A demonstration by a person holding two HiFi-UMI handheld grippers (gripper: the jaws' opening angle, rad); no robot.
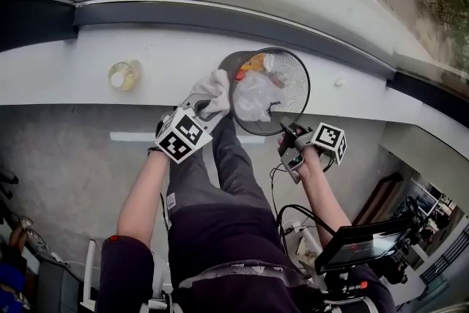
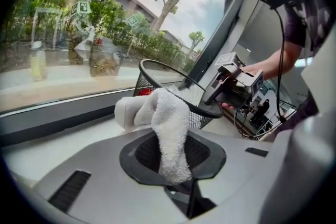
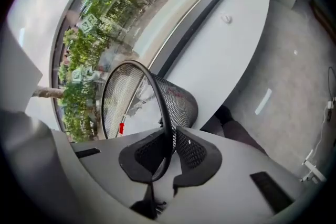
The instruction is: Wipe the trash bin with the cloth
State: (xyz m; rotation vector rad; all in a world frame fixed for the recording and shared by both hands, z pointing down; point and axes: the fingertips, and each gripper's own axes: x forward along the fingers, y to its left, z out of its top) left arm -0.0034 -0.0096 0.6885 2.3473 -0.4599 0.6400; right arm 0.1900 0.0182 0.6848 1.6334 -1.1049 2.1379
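Trash bin (image 1: 297,77) (image 2: 144,84) (image 3: 181,102), of black wire mesh, rests on the window ledge (image 1: 66,70). It is clamped at its rim between the jaws of the right claw (image 1: 287,130) (image 3: 168,152). Crumpled plastic (image 1: 253,95) is seen inside the bin, ahead of that claw. The white cloth (image 1: 212,88) (image 2: 170,134) is clenched in the left claw (image 1: 209,108) (image 2: 173,157). Its free end lies against the bin's outer wall, just ahead of the jaws. A capped bottle (image 1: 123,75) (image 2: 35,60) stands on the ledge, well to the left of the left claw.
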